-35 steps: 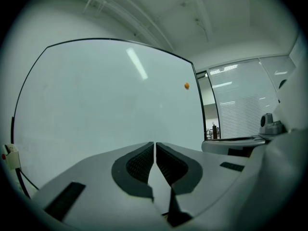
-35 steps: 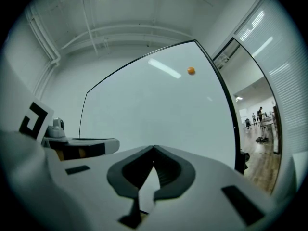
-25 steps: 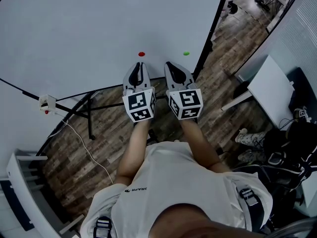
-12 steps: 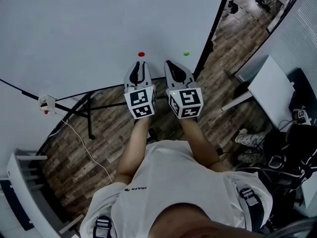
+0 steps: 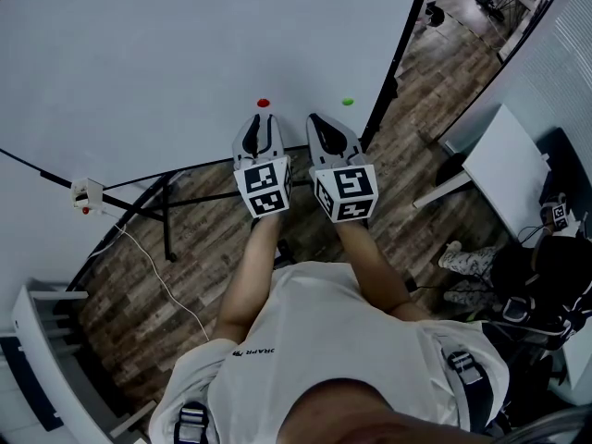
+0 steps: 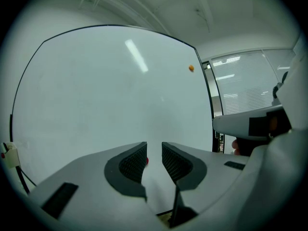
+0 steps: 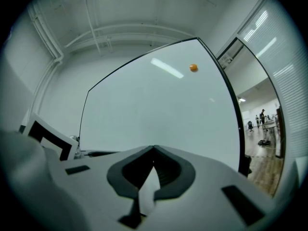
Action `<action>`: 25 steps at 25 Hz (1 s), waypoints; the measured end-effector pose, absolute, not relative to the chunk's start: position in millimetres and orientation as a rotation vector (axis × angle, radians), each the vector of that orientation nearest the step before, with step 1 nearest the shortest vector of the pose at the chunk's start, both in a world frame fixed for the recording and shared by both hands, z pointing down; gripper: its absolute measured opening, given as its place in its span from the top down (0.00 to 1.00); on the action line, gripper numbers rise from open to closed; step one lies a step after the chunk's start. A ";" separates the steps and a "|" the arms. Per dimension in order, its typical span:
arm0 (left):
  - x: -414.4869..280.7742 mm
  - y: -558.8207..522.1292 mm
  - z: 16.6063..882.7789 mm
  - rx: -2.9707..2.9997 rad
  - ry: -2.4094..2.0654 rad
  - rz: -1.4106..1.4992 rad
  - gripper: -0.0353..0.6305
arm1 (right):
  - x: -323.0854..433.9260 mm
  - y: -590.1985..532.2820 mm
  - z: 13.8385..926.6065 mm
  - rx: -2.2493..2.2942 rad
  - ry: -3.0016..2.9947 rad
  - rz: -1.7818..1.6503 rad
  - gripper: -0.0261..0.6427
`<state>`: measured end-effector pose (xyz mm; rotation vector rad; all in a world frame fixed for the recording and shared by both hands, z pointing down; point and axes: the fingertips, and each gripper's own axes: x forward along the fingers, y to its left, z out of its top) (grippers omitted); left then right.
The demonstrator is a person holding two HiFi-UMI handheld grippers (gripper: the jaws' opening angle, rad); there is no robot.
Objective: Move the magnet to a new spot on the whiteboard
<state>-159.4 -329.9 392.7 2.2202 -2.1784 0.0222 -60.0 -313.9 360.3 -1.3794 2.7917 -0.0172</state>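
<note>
Whiteboard [image 5: 185, 54] holds three magnets: one red magnet [image 5: 264, 103], one green magnet [image 5: 348, 102], one orange magnet [image 6: 191, 68]. Two grippers face it: the left gripper [image 6: 154, 148] has just been opening and pinches nothing; the right gripper [image 7: 154, 149] is closed.

Small round red magnet [image 5: 264, 103], stuck flat on the upright whiteboard [image 5: 185, 54], just beyond the jaw tips of the left gripper [image 5: 262, 120], in line with the gap and pressed by neither pad, those jaws having just been opening. Along the jaws, only a red sliver showing at the inner edge of the left-hand pad. Whiteboard white, glossy, black-framed, square-on ahead of the jaws
</note>
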 end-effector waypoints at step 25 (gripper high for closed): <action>-164.0 -357.7 429.5 2.161 -2.191 0.127 0.78 | -61.4 -316.7 364.5 -1.368 2.797 -0.024 0.94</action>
